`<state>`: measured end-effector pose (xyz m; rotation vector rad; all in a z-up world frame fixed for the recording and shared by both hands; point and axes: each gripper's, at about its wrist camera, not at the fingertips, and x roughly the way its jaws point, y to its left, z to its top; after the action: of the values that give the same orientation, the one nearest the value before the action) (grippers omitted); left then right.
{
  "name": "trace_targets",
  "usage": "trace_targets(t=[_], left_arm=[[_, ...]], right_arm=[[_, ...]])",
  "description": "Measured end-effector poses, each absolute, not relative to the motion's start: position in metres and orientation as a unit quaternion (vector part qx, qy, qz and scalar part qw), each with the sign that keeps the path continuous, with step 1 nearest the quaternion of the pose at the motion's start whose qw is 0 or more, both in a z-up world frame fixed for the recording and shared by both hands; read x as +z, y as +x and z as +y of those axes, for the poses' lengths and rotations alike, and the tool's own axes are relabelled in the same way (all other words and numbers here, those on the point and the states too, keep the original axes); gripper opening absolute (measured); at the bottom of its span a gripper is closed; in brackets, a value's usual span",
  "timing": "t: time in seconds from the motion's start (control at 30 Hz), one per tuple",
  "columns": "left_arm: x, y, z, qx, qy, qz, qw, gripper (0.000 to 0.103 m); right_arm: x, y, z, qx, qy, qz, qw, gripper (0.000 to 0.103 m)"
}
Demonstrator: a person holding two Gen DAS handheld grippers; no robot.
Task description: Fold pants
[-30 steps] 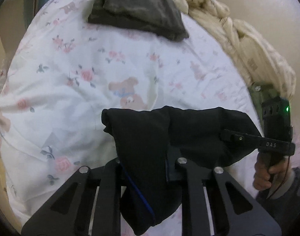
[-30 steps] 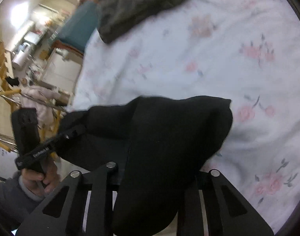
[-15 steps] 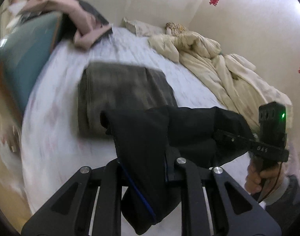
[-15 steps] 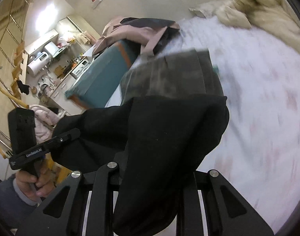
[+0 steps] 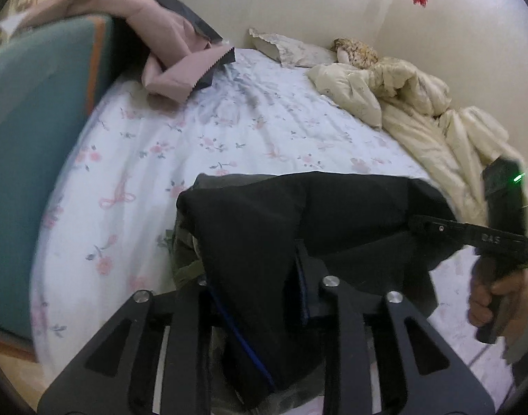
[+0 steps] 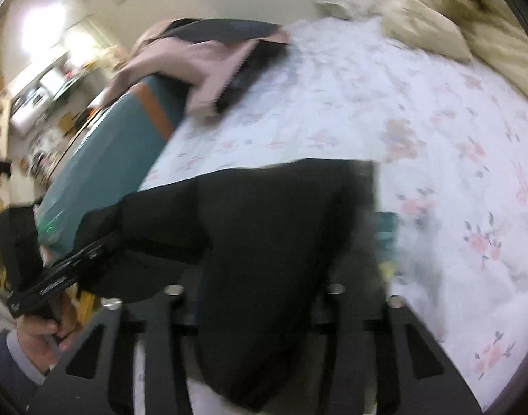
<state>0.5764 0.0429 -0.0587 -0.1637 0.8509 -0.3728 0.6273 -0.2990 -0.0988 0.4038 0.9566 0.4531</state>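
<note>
The folded black pants (image 5: pixel 264 228) hang between my two grippers above the floral bed sheet (image 5: pixel 194 131). My left gripper (image 5: pixel 260 276) is shut on one end of them. My right gripper (image 6: pixel 257 290) is shut on the other end (image 6: pixel 274 235); it also shows at the right of the left wrist view (image 5: pixel 423 223). The left gripper shows at the lower left of the right wrist view (image 6: pixel 87 259). A grey-olive folded garment (image 5: pixel 184 242) peeks out just under the pants. The fingertips are hidden by the cloth.
A pink and black jacket (image 5: pixel 174 52) lies over a teal headboard (image 5: pixel 32 138) at the left. A cream duvet (image 5: pixel 419 103) and a pillow (image 5: pixel 291 48) lie along the wall at the back right. The bed edge is at the lower left.
Both grippers have carried the black pants forward across the bed. The grey-olive folded garment, far away a second ago, now lies directly beneath the pants.
</note>
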Motion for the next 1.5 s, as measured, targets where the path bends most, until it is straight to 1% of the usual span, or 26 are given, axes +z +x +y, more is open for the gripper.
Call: trace_targets(t=[0.03,0.07,0.13,0.2,0.23,0.27,0.3,0.33,0.4,0.47,0.5,0.6,0.77,0.87,0.9,1.0,1.1,1.17,1.2,1.23,1.27,1.3,1.4,1.5], left_arm=[[-0.06,0.576,0.044,-0.182,-0.077,0.409,0.891,0.032],[-0.062,0.575,0.044,-0.184,-0.076,0.409,0.891,0.033],[-0.062,0.571,0.043,-0.184,-0.076,0.403,0.893,0.039],[-0.061,0.567,0.04,-0.179,-0.065,0.405,0.894,0.043],[-0.059,0.565,0.039,-0.179,-0.057,0.409,0.893,0.05],[-0.057,0.563,0.04,-0.174,-0.053,0.411,0.893,0.061],[-0.056,0.561,0.04,-0.151,-0.039,0.417,0.895,0.087],[-0.054,0.557,0.044,-0.128,-0.031,0.42,0.898,0.093],[-0.049,0.545,0.046,-0.105,-0.023,0.419,0.902,0.093],[-0.043,0.535,0.041,-0.079,-0.004,0.415,0.906,0.093],[-0.038,0.53,0.038,-0.063,0.003,0.411,0.909,0.093],[-0.023,0.518,0.039,-0.046,-0.016,0.418,0.907,0.093],[0.007,0.484,0.045,-0.023,-0.007,0.412,0.911,0.093],[0.026,0.44,0.046,-0.012,-0.006,0.403,0.915,0.092],[0.035,0.414,0.045,-0.023,-0.023,0.391,0.92,0.092],[0.054,0.353,0.038,-0.038,-0.027,0.355,0.934,0.092],[0.061,0.3,0.033,-0.044,-0.036,0.344,0.937,0.092],[0.065,0.262,0.033,-0.036,-0.045,0.342,0.938,0.092],[0.068,0.243,0.032,-0.035,-0.045,0.337,0.94,0.093],[0.071,0.229,0.032,-0.031,-0.043,0.333,0.941,0.094],[0.075,0.21,0.034,-0.027,-0.047,0.325,0.944,0.096],[0.079,0.195,0.036,-0.025,-0.051,0.319,0.946,0.102],[0.084,0.157,0.042,-0.012,-0.051,0.296,0.954,0.103],[0.081,0.127,0.044,-0.012,-0.041,0.29,0.956,0.103]], right_arm=[[-0.103,0.627,-0.305,0.209,0.191,0.452,0.846,0.061],[-0.104,0.627,-0.31,0.209,0.194,0.449,0.847,0.063],[-0.103,0.622,-0.313,0.205,0.191,0.449,0.848,0.063],[-0.099,0.614,-0.318,0.202,0.192,0.448,0.849,0.064],[-0.097,0.609,-0.32,0.195,0.18,0.451,0.852,0.069],[-0.094,0.603,-0.324,0.179,0.164,0.456,0.856,0.072],[-0.091,0.6,-0.328,0.165,0.161,0.46,0.858,0.076],[-0.087,0.596,-0.335,0.157,0.169,0.464,0.855,0.076],[-0.076,0.583,-0.339,0.143,0.167,0.472,0.854,0.077],[-0.06,0.565,-0.33,0.133,0.127,0.475,0.86,0.078],[-0.054,0.559,-0.328,0.137,0.125,0.476,0.86,0.078],[-0.032,0.537,-0.333,0.134,0.141,0.474,0.859,0.078],[0.005,0.479,-0.343,0.122,0.162,0.448,0.871,0.078],[0.028,0.426,-0.337,0.104,0.147,0.417,0.891,0.078],[0.035,0.408,-0.333,0.109,0.142,0.404,0.897,0.079],[0.054,0.349,-0.314,0.109,0.105,0.374,0.915,0.083],[0.064,0.295,-0.299,0.099,0.072,0.354,0.927,0.085],[0.07,0.263,-0.295,0.096,0.075,0.347,0.93,0.091],[0.073,0.249,-0.294,0.09,0.074,0.345,0.932,0.098],[0.076,0.229,-0.294,0.085,0.074,0.336,0.935,0.103],[0.077,0.216,-0.293,0.087,0.073,0.329,0.938,0.103],[0.078,0.202,-0.292,0.088,0.068,0.327,0.938,0.103],[0.076,0.164,-0.287,0.083,0.059,0.323,0.941,0.103],[0.068,0.133,-0.282,0.079,0.054,0.322,0.942,0.103]])
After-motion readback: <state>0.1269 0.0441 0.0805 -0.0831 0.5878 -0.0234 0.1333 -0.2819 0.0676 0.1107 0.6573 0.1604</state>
